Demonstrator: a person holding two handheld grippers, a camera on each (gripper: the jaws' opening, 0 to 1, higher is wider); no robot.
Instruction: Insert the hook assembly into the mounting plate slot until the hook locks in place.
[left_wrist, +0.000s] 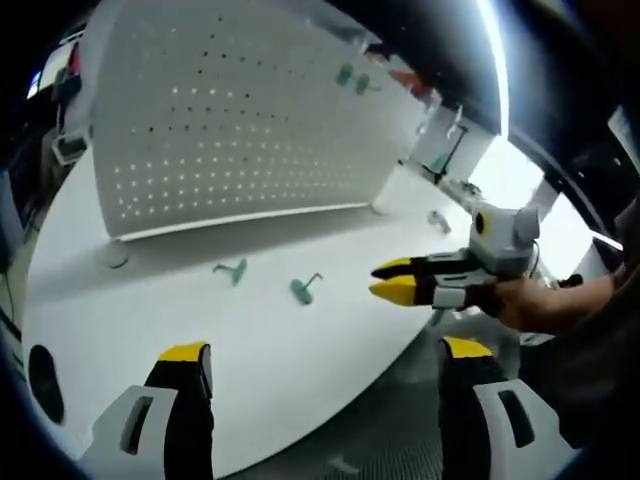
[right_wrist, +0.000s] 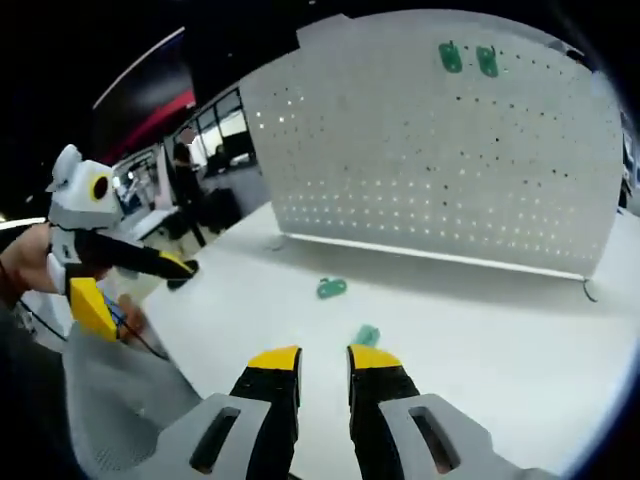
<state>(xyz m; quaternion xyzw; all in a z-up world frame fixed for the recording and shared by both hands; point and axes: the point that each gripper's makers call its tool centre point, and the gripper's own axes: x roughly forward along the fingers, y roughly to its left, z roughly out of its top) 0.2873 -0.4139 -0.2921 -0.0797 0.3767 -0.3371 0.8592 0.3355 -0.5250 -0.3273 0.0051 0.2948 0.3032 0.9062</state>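
Note:
A white pegboard mounting plate stands upright on the table. Two green hooks hang near its top. Two more green hook assemblies lie loose on the table in front of it, one nearer the board and one nearer the edge. My left gripper is wide open and holds nothing, out past the table edge. My right gripper is shut with nothing between its tips, hovering just short of the nearer hook.
The white table has a curved edge, with grey floor beyond it. A small grey part lies by the board's far end. A person's hand holds the right gripper. Desks and windows stand in the background.

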